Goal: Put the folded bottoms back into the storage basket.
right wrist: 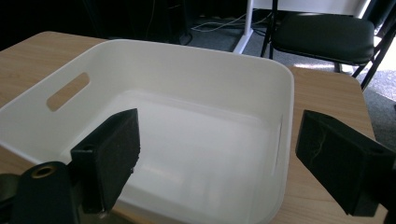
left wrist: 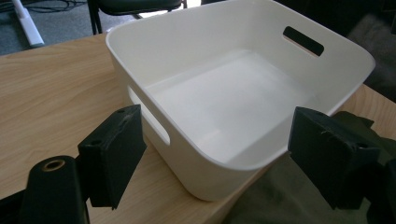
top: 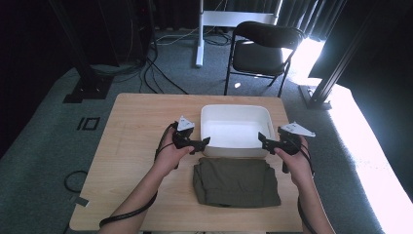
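Wooden table seen from above, with a white plastic bin standing near its middle toward the far edge, empty, a handle slot cut in each end wall. A folded olive-green garment lies flat on the table just in front of the bin's near wall, its far edge close against that wall. The left gripper is held in the person's left hand at the bin's near-left corner, above the garment's far-left corner; its jaws stand wide apart and grasp nothing. In the left gripper view the bin's corner sits between the two pads, and a strip of the green cloth shows under the right-hand pad. The right gripper is held in the right hand at the bin's near-right corner, above the garment's far-right corner; its jaws are likewise spread and empty. The right gripper view looks across the bin's interior, with the bin's rim low between the pads. Neither gripper touches the garment or the bin. A black chair stands on the carpet beyond the table.
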Demonstrator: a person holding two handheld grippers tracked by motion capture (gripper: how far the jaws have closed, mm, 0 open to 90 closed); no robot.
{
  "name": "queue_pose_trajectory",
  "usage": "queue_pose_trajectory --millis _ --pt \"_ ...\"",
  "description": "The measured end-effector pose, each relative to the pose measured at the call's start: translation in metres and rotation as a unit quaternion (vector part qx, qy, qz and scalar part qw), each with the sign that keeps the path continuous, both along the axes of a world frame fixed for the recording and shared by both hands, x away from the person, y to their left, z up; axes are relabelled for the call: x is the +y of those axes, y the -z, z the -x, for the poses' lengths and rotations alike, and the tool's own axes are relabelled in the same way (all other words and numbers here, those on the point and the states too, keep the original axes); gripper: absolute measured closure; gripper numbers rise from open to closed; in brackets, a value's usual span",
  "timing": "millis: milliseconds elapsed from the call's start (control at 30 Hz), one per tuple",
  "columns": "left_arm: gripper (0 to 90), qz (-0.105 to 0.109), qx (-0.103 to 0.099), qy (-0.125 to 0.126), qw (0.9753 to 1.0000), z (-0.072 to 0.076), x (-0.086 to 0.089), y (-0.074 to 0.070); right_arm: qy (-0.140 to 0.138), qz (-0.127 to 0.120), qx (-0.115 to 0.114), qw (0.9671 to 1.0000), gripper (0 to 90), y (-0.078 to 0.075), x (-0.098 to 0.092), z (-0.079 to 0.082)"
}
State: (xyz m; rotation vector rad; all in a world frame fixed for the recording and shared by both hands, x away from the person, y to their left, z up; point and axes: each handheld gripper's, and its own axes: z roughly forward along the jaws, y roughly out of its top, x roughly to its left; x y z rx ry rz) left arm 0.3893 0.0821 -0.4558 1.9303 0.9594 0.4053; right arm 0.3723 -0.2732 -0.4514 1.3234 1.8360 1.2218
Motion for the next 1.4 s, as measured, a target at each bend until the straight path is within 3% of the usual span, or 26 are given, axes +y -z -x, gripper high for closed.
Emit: queue_pose_trajectory --millis 300,500,800,967,1167,1267,1400 --pt "19.5 -0.013 -0.003 0.008 0.9999 0.019 0.002 0.008 -0.006 0.002 0.004 1.0 13.7 0.013 -0.002 0.025" --pt "19.5 -0.027 0.009 0.024 0.9993 0.029 -0.001 0.016 -0.01 0.006 0.003 0.9999 13.7 0.024 -0.003 0.038" --pt "19.4 -0.022 0.017 0.029 0.9992 0.043 -0.005 0.024 -0.009 0.008 0.002 0.9999 13.7 0.038 -0.005 0.056" --pt "15.5 -0.02 0.017 0.023 0.9994 0.051 -0.005 0.029 -0.014 0.006 0.009 0.9998 13.7 0.048 -0.002 0.066" --pt "15.5 -0.022 0.031 0.029 0.9988 0.059 -0.008 0.037 -0.014 0.012 0.025 0.9995 13.7 0.062 -0.002 0.075" --pt "15.5 -0.014 0.049 0.025 0.9984 0.065 -0.01 0.047 -0.013 0.013 0.04 0.999 13.7 0.073 -0.002 0.08" --pt "15.5 -0.028 0.058 0.025 0.9976 0.071 -0.011 0.057 -0.009 0.015 0.049 0.9986 13.7 0.084 0.0 0.084"
